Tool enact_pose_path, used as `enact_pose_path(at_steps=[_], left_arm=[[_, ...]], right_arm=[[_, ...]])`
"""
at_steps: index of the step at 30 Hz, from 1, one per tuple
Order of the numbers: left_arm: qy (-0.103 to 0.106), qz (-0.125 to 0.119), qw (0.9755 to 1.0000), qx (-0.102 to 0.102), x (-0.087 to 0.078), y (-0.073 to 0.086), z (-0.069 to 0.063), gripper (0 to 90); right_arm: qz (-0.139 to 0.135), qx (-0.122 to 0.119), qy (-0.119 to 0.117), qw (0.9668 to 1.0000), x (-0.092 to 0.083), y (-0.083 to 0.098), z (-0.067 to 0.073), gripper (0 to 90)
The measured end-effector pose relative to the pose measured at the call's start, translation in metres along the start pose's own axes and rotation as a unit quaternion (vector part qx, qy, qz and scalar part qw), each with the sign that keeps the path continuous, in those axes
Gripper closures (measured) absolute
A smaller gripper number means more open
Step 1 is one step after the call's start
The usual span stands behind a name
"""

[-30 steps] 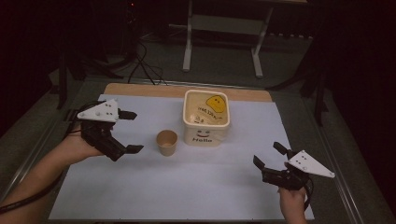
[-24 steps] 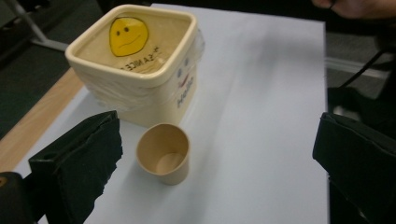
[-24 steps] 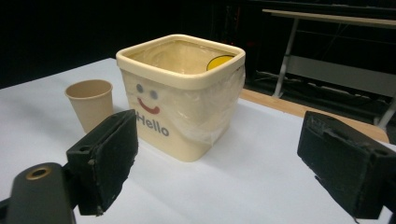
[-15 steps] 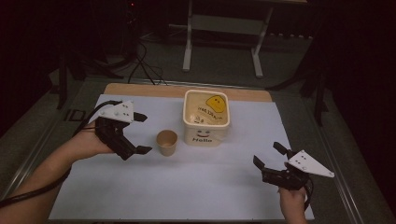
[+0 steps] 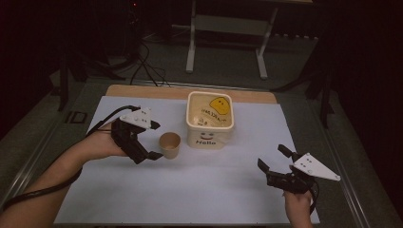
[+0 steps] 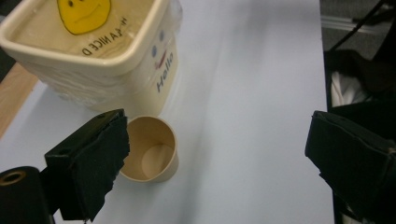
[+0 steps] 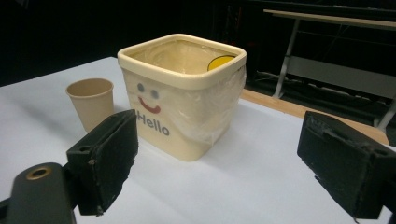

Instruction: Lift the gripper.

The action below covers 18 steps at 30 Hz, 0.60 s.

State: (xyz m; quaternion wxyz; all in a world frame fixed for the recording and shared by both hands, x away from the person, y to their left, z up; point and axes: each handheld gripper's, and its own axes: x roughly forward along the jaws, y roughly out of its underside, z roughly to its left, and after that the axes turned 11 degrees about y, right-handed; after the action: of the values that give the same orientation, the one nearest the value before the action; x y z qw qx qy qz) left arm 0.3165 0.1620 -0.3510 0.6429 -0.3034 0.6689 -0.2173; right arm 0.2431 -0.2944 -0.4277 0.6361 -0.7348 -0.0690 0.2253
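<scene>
A small tan paper cup [image 5: 169,145] stands upright and empty on the white sheet, just left of a cream square bin [image 5: 210,118] marked "Hello" with a smiley face. My left gripper [image 5: 154,140] is open right beside the cup's left side, jaws spread. In the left gripper view the cup [image 6: 149,149] sits close to the left jaw, and the bin [image 6: 93,56] is behind it. My right gripper [image 5: 271,156] is open at the front right, holding nothing. In the right gripper view, the bin [image 7: 182,93] and the cup [image 7: 91,102] lie ahead of it.
The white sheet [image 5: 199,190] covers the table, with a wooden strip [image 5: 142,90] at its back edge. A metal stand [image 5: 228,28] and cables [image 5: 142,71] lie on the dark floor beyond. A clear plastic liner sits inside the bin.
My left gripper has moved right and slightly forward, from the table's left side up to the cup. The right gripper, the cup and the bin have stayed put.
</scene>
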Motion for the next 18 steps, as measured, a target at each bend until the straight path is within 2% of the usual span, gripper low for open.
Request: enact_pose_path(at_steps=[11,13,18], left_arm=[[0.015,0.037,0.9992,0.009,0.020,-0.002,0.007,13.9],[0.020,0.041,0.9990,0.006,0.023,-0.001,0.009,15.4],[0.015,0.053,0.9985,0.000,0.032,0.004,0.017,20.4]], right_arm=[[-0.002,-0.001,-0.005,1.0000,0.000,0.000,0.000,12.4],[-0.002,-0.001,-0.006,1.0000,0.000,0.000,0.000,12.4],[-0.001,-0.003,-0.007,1.0000,0.001,0.000,0.001,12.4]])
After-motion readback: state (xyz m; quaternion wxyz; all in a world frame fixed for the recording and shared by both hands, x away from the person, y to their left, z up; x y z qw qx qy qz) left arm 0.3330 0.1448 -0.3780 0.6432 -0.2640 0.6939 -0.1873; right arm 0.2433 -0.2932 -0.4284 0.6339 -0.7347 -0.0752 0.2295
